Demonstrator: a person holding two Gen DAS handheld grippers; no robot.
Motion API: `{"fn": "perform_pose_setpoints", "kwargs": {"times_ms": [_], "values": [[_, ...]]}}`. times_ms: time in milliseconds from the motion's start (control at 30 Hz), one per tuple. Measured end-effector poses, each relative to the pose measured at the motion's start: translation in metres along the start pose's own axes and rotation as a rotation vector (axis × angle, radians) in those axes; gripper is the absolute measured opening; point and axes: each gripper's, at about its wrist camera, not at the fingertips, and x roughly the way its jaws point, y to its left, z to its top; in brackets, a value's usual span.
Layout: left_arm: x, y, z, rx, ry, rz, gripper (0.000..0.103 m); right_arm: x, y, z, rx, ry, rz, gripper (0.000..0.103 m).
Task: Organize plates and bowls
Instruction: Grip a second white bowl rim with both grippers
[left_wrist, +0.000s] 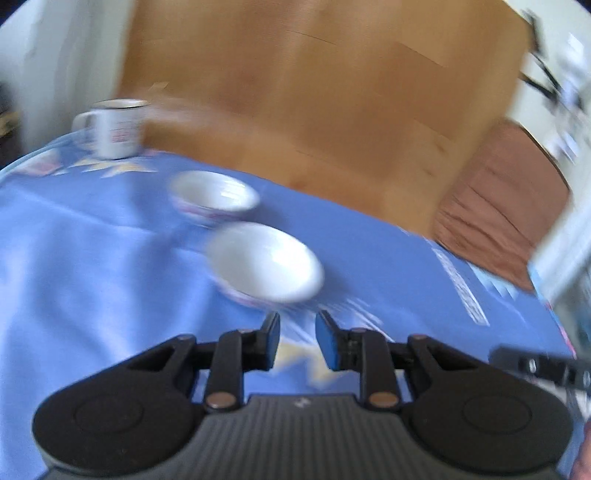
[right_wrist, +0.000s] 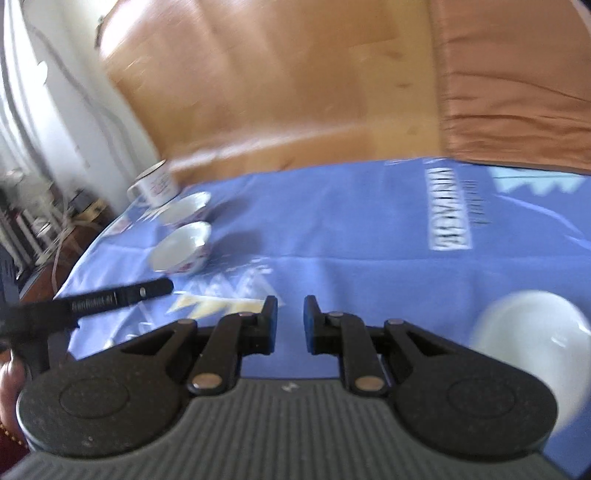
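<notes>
Two white bowls with a red pattern stand on the blue tablecloth (left_wrist: 92, 277), the nearer bowl (left_wrist: 266, 264) just ahead of my left gripper (left_wrist: 297, 325) and the farther bowl (left_wrist: 214, 197) behind it. The left jaws stand slightly apart with nothing between them. In the right wrist view both bowls sit far to the left, the nearer bowl (right_wrist: 183, 253) and the farther bowl (right_wrist: 184, 208). My right gripper (right_wrist: 290, 314) hovers over bare cloth, narrowly open and empty. A blurred white dish (right_wrist: 535, 339) lies close at its right.
A white enamel mug (left_wrist: 116, 129) stands at the cloth's far left corner, also the mug (right_wrist: 155, 186). Beyond the table edge are wooden floor (left_wrist: 314, 92) and a brown fabric (left_wrist: 506, 206). The other gripper's black arm (right_wrist: 122, 295) crosses at left.
</notes>
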Motion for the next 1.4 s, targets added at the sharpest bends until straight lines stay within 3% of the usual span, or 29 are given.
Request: {"fn": "perform_pose_setpoints", "kwargs": {"times_ms": [100,267,600,667,733,767,900,1167,1400], "values": [[0.004,0.030,0.021,-0.070,-0.009,0.036,0.023,0.021,0.022,0.018,-0.011,0.032,0.059,0.021],[0.030,0.050,0.037,-0.114,0.041,0.050,0.023,0.069,0.048,0.048,0.020,0.094,0.097,0.026],[0.055,0.059,0.050,-0.158,0.069,0.022,0.032,0.133,0.065,0.064,0.089,0.211,0.067,0.027],[0.059,0.057,0.050,-0.157,0.075,0.026,0.029,0.141,0.067,0.064,0.090,0.215,0.052,0.027],[0.063,0.055,0.048,-0.152,0.084,0.026,0.009,0.147,0.068,0.063,0.094,0.219,0.043,0.025],[0.064,0.055,0.046,-0.150,0.093,0.022,0.008,0.152,0.068,0.063,0.093,0.224,0.039,0.023],[0.052,0.053,0.039,-0.142,0.088,0.009,0.007,0.145,0.070,0.058,0.088,0.223,0.060,0.008],[0.012,0.037,0.017,-0.088,0.079,-0.013,0.007,0.099,0.077,0.030,0.029,0.169,0.090,0.009],[-0.001,0.016,-0.013,-0.057,0.128,-0.042,0.007,0.070,0.060,0.006,0.069,0.165,0.109,0.010]]}}
